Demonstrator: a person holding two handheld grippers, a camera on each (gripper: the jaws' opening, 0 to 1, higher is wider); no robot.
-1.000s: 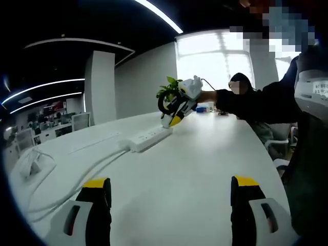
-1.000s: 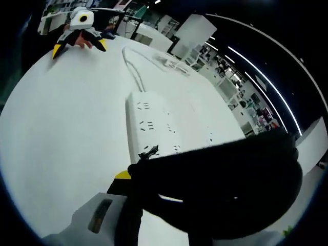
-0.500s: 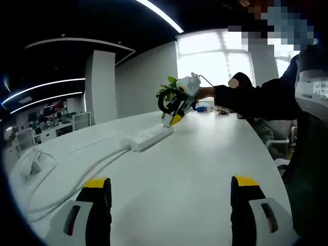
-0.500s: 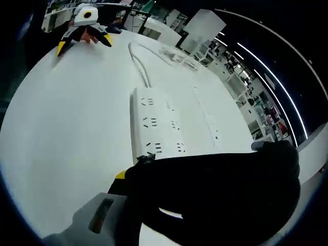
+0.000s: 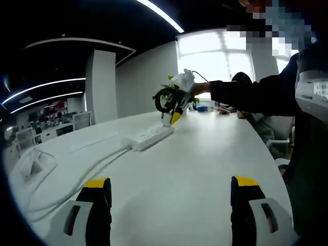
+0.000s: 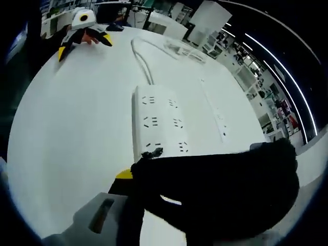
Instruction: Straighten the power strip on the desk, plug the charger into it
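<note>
Left gripper view: an open office with ceiling light strips, a bright window and a white tabletop (image 5: 195, 169) reaching ahead. The left gripper (image 5: 171, 197) rests low over the tabletop, its two yellow-tipped jaws spread wide with bare surface between them. Well ahead of the jaws and slightly left of their midline lies the white power strip (image 5: 148, 137), its cable (image 5: 92, 166) trailing back toward the left jaw side. Just beyond the strip's far end, the right gripper (image 5: 174, 100) is held by a dark sleeve (image 5: 246, 95), tips pointing down near the strip. It carries a loop of black cable (image 5: 163, 99). A green plant (image 5: 171, 82) stands behind it.

Right gripper view: the same white tabletop (image 6: 66, 128), with desks and light strips beyond. A bulky black object, apparently the charger (image 6: 215, 195) with its cord, covers the jaws. One yellow tip (image 6: 124, 175) shows at its left edge. Whether the jaws pinch it cannot be told. The power strip (image 6: 156, 125) lies directly ahead of the jaws, sockets up, its near end just beside the black mass. The left gripper (image 6: 82, 33) sits far ahead to the left, jaws apart.
</note>
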